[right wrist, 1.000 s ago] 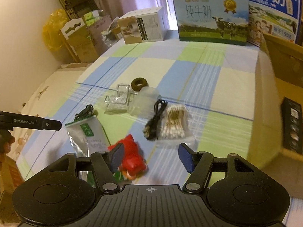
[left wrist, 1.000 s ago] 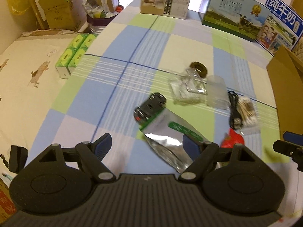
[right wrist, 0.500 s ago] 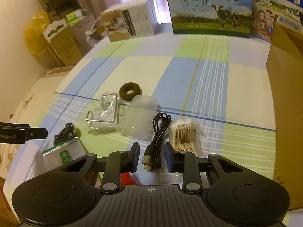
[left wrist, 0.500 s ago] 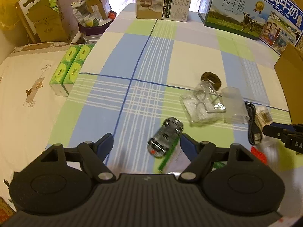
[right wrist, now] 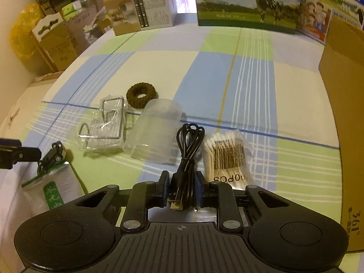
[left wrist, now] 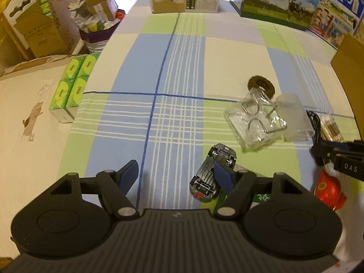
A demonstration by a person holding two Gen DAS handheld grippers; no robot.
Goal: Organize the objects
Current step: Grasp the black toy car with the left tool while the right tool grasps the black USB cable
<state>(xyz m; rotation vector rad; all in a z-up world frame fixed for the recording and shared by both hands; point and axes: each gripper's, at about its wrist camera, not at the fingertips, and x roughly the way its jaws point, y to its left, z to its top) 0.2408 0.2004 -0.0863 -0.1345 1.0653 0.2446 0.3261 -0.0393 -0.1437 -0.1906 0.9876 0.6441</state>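
The right claw (right wrist: 182,190) is nearly clenched around the black USB cable (right wrist: 185,157), which lies at 6 o'clock on the checked counter (right wrist: 227,79); squeeze the plug end squarely, clear of the cotton swabs (right wrist: 227,157); the left claw (left wrist: 176,174) hangs released beside the toy car (left wrist: 212,169).

coiled black usb cable (right wrist: 185,157) on checked cloth, plug end perhaps pinched
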